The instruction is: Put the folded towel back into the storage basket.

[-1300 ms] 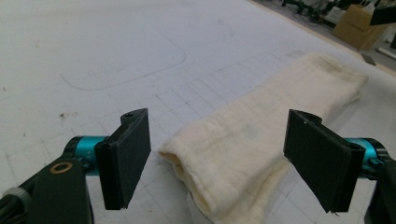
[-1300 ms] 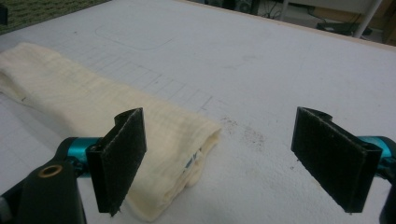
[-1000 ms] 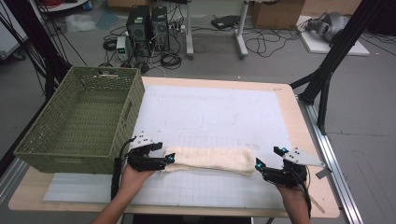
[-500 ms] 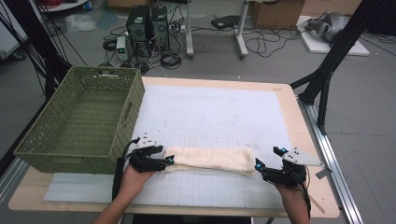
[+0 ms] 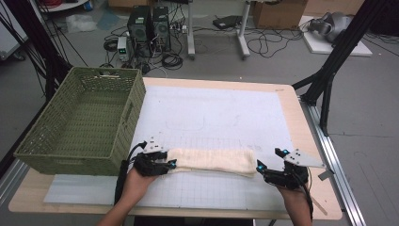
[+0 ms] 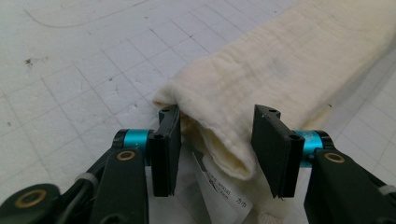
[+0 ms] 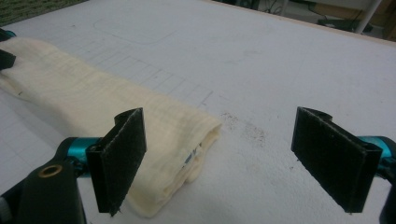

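A cream towel [image 5: 211,161], folded into a long band, lies across the white gridded mat near the table's front. My left gripper [image 5: 170,164] is at its left end. In the left gripper view the towel's folded end [image 6: 224,154] and its label sit between the jaws of that gripper [image 6: 217,126]. These jaws have just been closing and stand close beside the cloth without visibly squeezing it. My right gripper [image 5: 259,167] is at the towel's right end with its jaws wide open. In the right gripper view the towel's end [image 7: 177,135] lies by the left jaw of that gripper [image 7: 222,116].
A green woven basket [image 5: 127,122] stands on the table's left side, just beyond my left hand. The white mat [image 5: 221,108] covers most of the wooden table [image 5: 310,141]. Cables, computer cases and black stand legs are on the floor beyond.
The left gripper's jaws have narrowed around the towel's left end, and that hand has edged slightly towards the towel. The right gripper and the towel have stayed put.
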{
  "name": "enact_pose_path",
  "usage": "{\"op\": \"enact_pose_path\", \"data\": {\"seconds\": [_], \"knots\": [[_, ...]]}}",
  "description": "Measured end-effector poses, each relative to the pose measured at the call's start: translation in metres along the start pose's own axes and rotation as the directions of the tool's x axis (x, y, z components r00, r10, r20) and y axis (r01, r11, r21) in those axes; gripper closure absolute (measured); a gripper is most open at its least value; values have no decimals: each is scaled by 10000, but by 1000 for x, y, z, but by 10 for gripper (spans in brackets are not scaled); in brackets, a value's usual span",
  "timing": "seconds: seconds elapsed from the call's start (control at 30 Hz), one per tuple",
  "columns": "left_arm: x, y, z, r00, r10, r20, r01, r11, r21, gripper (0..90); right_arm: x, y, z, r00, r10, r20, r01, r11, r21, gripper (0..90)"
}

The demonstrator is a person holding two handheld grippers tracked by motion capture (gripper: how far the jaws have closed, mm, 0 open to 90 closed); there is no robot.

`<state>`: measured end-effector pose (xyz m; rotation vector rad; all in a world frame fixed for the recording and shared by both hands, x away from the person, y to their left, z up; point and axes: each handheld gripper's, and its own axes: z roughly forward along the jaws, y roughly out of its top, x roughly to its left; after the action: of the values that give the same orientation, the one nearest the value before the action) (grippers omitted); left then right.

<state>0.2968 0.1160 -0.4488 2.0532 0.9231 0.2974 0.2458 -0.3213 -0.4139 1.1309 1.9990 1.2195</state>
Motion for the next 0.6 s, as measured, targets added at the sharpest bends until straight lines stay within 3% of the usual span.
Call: {"op": "enact_pose_path", "data": {"seconds": [0.2,0.33,0.4,0.6], "knots": [[-2,0,0,9982,-43,605,40,10000,56,774,0,0,1,10000,-49,-26,49,10000,32,164],[-1,1,0,9973,-273,680,266,9996,115,808,1,0,2,10000,-59,-67,59,10000,24,166],[-1,1,0,9974,-174,692,172,9998,35,815,1,0,2,9999,-62,-105,62,10000,35,166],[0,3,-7,9950,-284,961,361,9962,-797,818,0,0,1,9999,-110,46,111,9999,-120,165]]}}
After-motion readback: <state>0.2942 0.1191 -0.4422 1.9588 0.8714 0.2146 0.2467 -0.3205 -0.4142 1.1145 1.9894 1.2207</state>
